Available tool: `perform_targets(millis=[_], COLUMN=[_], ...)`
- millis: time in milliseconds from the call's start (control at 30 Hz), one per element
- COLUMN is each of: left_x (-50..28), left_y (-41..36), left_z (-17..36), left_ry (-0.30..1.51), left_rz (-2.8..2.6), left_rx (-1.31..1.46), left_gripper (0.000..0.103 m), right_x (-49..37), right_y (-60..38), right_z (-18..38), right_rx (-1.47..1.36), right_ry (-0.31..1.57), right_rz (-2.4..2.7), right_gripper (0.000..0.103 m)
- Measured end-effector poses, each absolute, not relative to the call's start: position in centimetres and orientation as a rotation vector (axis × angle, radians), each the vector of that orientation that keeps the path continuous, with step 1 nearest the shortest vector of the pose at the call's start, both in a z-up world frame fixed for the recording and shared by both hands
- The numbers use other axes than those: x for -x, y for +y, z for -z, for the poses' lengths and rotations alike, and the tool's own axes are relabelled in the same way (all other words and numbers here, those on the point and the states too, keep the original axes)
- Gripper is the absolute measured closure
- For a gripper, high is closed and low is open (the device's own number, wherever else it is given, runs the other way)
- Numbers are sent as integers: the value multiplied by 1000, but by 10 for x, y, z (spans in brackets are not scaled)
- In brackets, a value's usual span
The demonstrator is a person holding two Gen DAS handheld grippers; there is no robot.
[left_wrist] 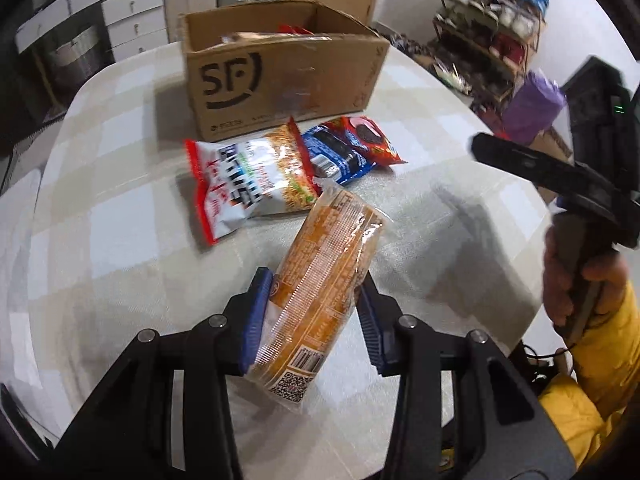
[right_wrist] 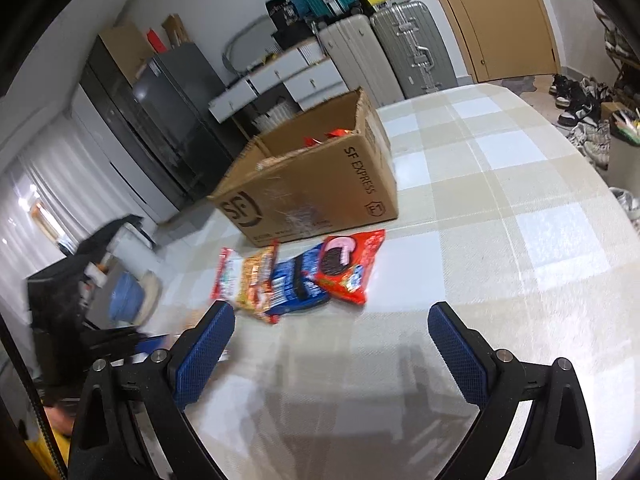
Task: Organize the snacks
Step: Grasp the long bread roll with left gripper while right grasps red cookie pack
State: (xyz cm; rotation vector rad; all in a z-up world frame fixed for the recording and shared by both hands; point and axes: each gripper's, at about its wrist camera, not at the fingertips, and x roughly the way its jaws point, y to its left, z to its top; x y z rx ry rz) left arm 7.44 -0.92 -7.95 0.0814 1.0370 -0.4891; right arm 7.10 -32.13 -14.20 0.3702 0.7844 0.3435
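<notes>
Left tongs (left_wrist: 312,320) clamped on orange snack packet (left_wrist: 320,280), blue pads pressing both sides, packet lifted off checkered surface (left_wrist: 120,240). Right tongs (right_wrist: 332,344) wide apart, nothing between them, hovering above surface. Noodle packet (left_wrist: 248,180), blue cookie pack (left_wrist: 336,156) and red cookie pack (left_wrist: 372,136) lying overlapped just in front of cardboard box (left_wrist: 288,80). More snacks inside box.

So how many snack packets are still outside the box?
4: an orange packet held in the left hand-held gripper, and noodle, blue and red packets lying before the box. More sit inside, partly hidden.
</notes>
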Motion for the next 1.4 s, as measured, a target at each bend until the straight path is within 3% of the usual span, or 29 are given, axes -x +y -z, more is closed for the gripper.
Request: perform_targets(millis=[233,300,433,667,733,800,1400], left_x=[-63,-62,-57,-53,-56,-54,-48], left_y=[34,46,62,69,69,69,61], left_z=[69,65,56,54,56,56,54], left_ry=[1005,985,946,922,917,914,901], left_rz=[416,386,346,345,345,347,345], left_rx=[49,84,105,129,137,139,130], left_gripper=[64,64,64,64,64,64,64], right_x=[-126,-139,-160,-175,-175,-177,-138], right_y=[-308,-303,-288,-270,-270,-269,-296], right_z=[147,152,158,173,173,173,153], right_rx=[-347,-368,-339,-216,-213,-217,-312], right_ry=[897,932,980,1043,1033,1035,931], right_rz=[-322,-335,-324,-224,-211,-214,-270], right_gripper=[4,15,19,38,39,52,57])
